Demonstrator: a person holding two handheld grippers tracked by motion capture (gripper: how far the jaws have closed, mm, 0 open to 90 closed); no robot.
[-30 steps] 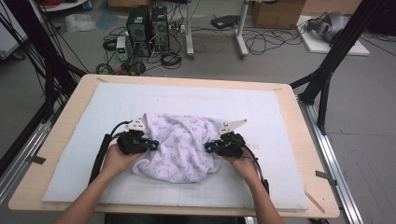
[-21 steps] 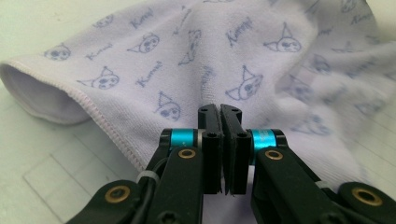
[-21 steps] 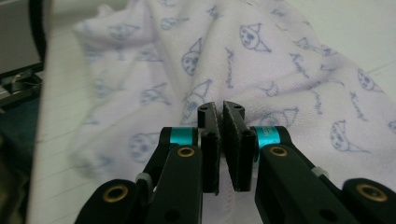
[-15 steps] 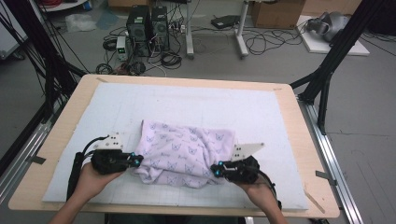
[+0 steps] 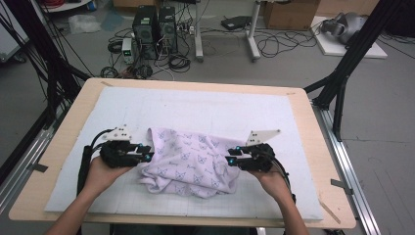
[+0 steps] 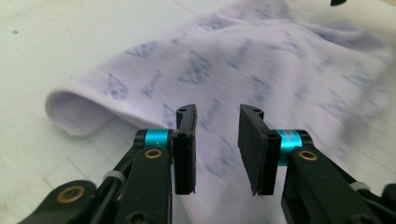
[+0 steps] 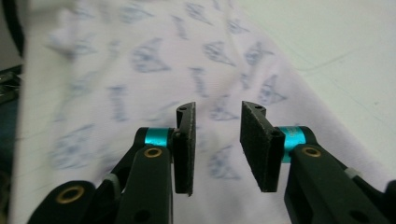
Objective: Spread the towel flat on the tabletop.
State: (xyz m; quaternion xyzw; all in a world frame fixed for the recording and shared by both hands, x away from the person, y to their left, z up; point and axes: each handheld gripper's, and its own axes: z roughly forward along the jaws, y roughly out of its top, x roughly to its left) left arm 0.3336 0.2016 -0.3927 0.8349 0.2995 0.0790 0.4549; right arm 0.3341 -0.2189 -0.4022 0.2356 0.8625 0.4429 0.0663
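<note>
- high view: a crumpled white cloth printed with small blue-grey motifs [image 5: 188,162] lies on the pale grey padded mat [image 5: 205,110] that covers the light wooden table [image 5: 323,147] — it sits between the two tools. the left gripper [image 5: 148,156], black with blue-lit tips, points inward at the cloth's left edge, its tips at or just over the fabric; the right gripper [image 5: 229,161] points inward at the cloth's right edge in the same way. a hand [image 5: 100,172] holds the left tool from behind and a hand [image 5: 271,178] holds the right one, with black cables trailing back along the forearms.
- left gripper view: the jaws have just been opening and stand apart with a clear gap; the pads press on nothing. the cloth spreads under and ahead of the jaws, and its rolled, folded edge [image 6: 74,109] lies ahead to the left of the tips on the mat.
- right gripper view: these jaws too have just been opening and stand parted, gripping nothing. the printed cloth lies under and ahead of them — bare mat shows ahead to the right of the tips.
</note>
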